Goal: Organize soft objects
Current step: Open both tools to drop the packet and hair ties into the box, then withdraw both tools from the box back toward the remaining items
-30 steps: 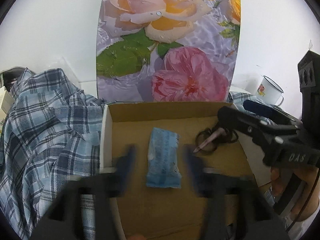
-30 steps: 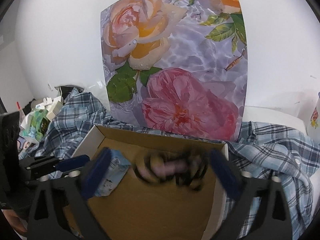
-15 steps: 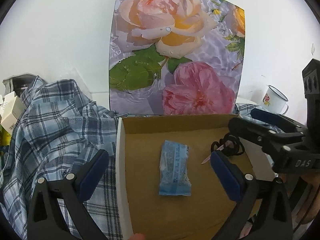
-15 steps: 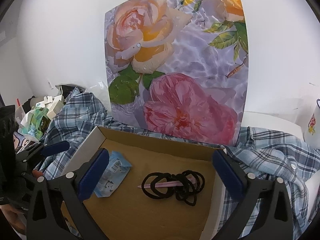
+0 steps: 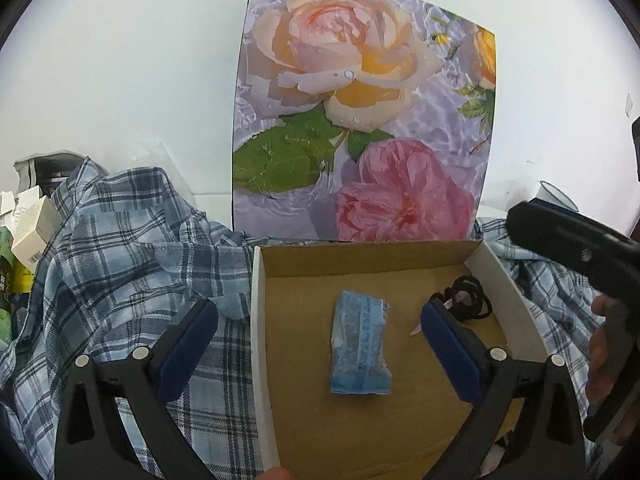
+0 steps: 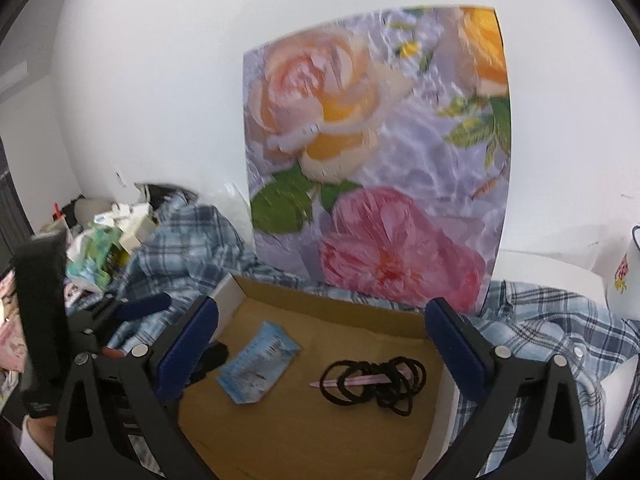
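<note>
Left gripper (image 5: 320, 340): blue-padded fingers spread as wide as they go, nothing pinched, hovering over the near part of the cardboard box (image 5: 260, 320). Right gripper (image 6: 322, 342): fingers likewise spread wide and empty, poised above the same box.

Between the left fingers, flat on the box floor: a blue packet (image 5: 360, 350), crinkled plastic film, soft and pillow-like, printed with small text. Farther right, near the box wall: a tangle of black hair ties (image 6: 378, 380), thin elastic loops wound round a slim pink stick (image 6: 352, 380).

Judged as the gap between placements: both soft items already in the box, both grippers free. Next move likely a reach for another soft thing, perhaps the plaid shirt (image 5: 120, 264) heaped loosely round the box on both sides. Limp, wrinkled cloth; calls for a pinch on a raised fold, with trailing fabric apt to snag the box rim.

Behind: a stiff glossy rose-print panel (image 5: 360, 120) upright against the white wall.
</note>
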{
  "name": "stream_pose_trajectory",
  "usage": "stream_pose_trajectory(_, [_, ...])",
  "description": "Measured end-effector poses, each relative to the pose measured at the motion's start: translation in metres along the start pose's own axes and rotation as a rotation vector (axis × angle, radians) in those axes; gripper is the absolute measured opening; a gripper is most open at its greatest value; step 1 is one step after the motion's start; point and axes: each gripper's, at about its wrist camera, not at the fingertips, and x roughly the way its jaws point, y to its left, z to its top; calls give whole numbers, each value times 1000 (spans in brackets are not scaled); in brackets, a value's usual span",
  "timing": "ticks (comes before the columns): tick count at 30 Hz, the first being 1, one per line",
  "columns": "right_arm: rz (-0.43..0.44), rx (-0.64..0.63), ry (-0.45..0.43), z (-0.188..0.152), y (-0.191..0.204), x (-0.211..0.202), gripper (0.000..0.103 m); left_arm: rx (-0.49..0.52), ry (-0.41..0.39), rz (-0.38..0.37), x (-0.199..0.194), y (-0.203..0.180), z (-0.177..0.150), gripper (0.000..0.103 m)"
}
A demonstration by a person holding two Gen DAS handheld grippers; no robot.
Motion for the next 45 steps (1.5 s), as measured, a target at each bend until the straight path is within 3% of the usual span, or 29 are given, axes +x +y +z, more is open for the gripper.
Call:
stream_pose_trajectory(14, [8, -91, -74, 22, 45, -67, 103, 6, -93, -39, -72, -18, 23, 103])
stream_pose_trajectory(20, [-7, -118, -99, 11, 60, -104, 103, 8, -112, -48, -105, -32, 8, 103])
stream_pose_trajectory(33, [-1, -30, -146, -21, 59, -163, 103, -2, -132, -38, -163, -40, -16, 103])
stream_pose_trajectory(45, [6, -48, -145, -49, 62, -192, 103, -20, -108, -85, -183, -38, -45, 103])
